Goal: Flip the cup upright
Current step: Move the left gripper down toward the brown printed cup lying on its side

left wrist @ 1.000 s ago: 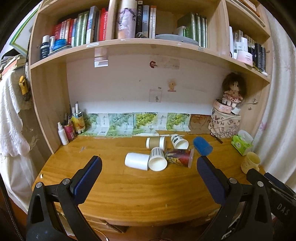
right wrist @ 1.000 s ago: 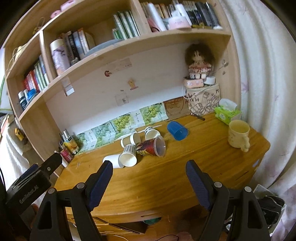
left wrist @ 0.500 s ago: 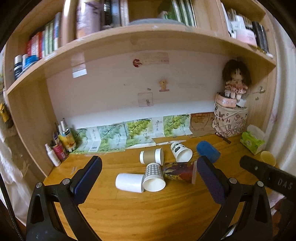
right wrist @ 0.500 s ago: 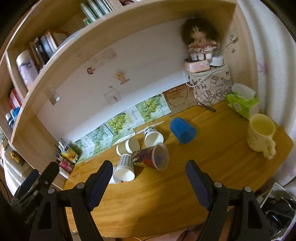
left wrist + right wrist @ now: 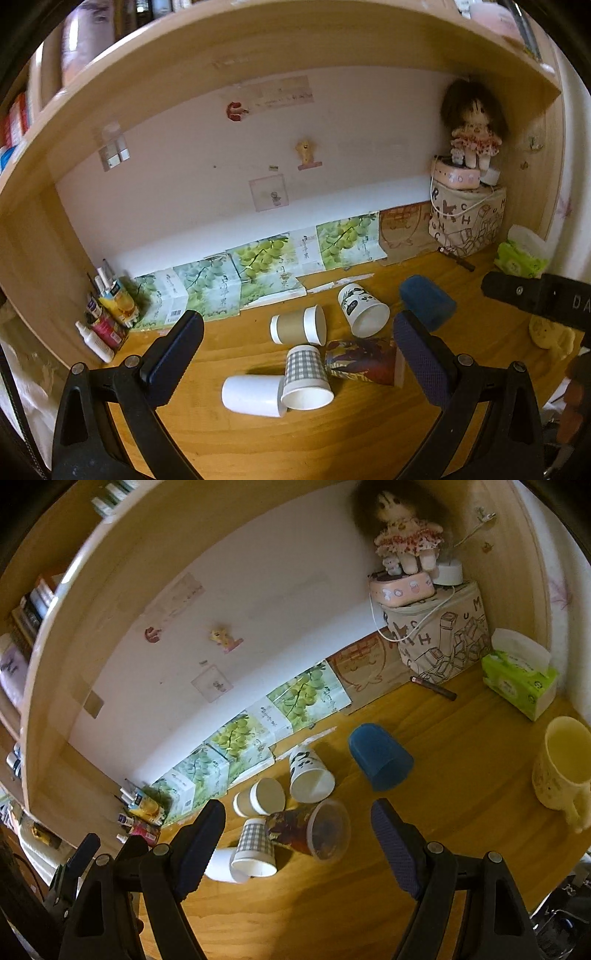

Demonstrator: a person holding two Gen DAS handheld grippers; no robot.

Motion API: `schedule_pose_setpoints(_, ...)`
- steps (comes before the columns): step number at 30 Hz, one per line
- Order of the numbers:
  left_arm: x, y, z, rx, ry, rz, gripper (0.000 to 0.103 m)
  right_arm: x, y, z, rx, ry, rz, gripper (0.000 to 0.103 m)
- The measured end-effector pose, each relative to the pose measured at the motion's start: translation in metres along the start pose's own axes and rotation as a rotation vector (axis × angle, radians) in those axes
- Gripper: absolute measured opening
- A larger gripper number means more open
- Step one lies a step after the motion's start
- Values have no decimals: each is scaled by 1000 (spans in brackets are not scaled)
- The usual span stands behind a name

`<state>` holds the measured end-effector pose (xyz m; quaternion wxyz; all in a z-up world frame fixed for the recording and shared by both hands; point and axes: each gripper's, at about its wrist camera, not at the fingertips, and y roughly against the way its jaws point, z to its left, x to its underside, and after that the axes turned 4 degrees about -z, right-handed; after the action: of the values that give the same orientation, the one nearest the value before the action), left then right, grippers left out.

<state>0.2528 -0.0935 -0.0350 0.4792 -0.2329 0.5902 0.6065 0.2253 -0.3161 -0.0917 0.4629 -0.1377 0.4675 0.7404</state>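
Observation:
Several cups lie on their sides in a cluster on the wooden desk [image 5: 332, 435]: a plain white cup [image 5: 253, 395], a checked cup [image 5: 306, 373], a brown-sleeved cup [image 5: 297, 325], a white cup with dark print [image 5: 362, 308], a dark patterned cup [image 5: 364, 362] and a blue cup [image 5: 426, 301]. My left gripper [image 5: 295, 349] is open and empty, above and in front of the cluster. My right gripper [image 5: 299, 834] is open and empty, with the patterned cup [image 5: 314, 830] and checked cup [image 5: 255, 847] between its fingers in view. The blue cup [image 5: 380, 757] lies beyond.
A yellow mug [image 5: 561, 762] stands upright at the right edge. A green tissue pack [image 5: 519, 679], a printed box [image 5: 439, 638] with a doll [image 5: 406, 535] on top, and a pen [image 5: 434, 687] sit at the back right. Small bottles [image 5: 107, 314] stand at the back left.
Both grippers have moved forward and down toward the cup cluster, which looks larger now. The cups have not moved. Both grippers stay open.

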Motion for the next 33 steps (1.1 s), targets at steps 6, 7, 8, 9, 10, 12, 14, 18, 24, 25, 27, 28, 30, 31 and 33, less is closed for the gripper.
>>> schedule_pose_setpoints(6, -7, -18, -8, -2, -133, -3, 102, -18, -23, -9, 31, -22, 16, 82)
schedule_pose_setpoints(7, -7, -21, -10, 0, -172, -4, 102, -21, -27, -11, 35, -29, 21, 82)
schedule_pose_setpoints(8, -8, -25, -13, 4, -204, -4, 102, -24, -31, -13, 35, -37, 27, 82)
schedule_pose_setpoints(9, -8, -28, -16, 11, -245, -7, 102, -28, -36, -16, 36, -44, 33, 82)
schedule_pose_setpoints(10, -7, -31, -19, 20, -284, -13, 102, -30, -38, -18, 38, -50, 36, 82)
schedule_pose_setpoints(12, -6, -37, -23, 40, -356, -21, 102, -34, -44, -21, 39, -61, 37, 82)
schedule_pose_setpoints(14, -5, -43, -28, 57, -413, -25, 102, -39, -50, -24, 42, -64, 39, 82)
schedule_pose_setpoints(18, -3, -57, -35, 113, -511, -10, 102, -46, -64, -30, 53, -73, 54, 82)
schedule_pose_setpoints(24, 1, -81, -44, 181, -604, 67, 102, -51, -82, -41, 54, -91, 85, 82)
schedule_pose_setpoints(25, 1, -85, -45, 191, -623, 73, 102, -52, -85, -44, 52, -97, 92, 82)
schedule_pose_setpoints(27, 3, -91, -47, 209, -669, 72, 102, -52, -90, -48, 48, -106, 103, 82)
schedule_pose_setpoints(28, 4, -93, -48, 220, -697, 67, 102, -52, -93, -50, 47, -111, 114, 82)
schedule_pose_setpoints(30, 7, -96, -50, 247, -736, 64, 102, -52, -99, -53, 45, -120, 135, 82)
schedule_pose_setpoints(31, 7, -99, -51, 258, -749, 66, 102, -52, -102, -54, 41, -117, 138, 82)
schedule_pose_setpoints(33, 9, -104, -53, 294, -785, 75, 102, -51, -106, -56, 33, -122, 153, 82)
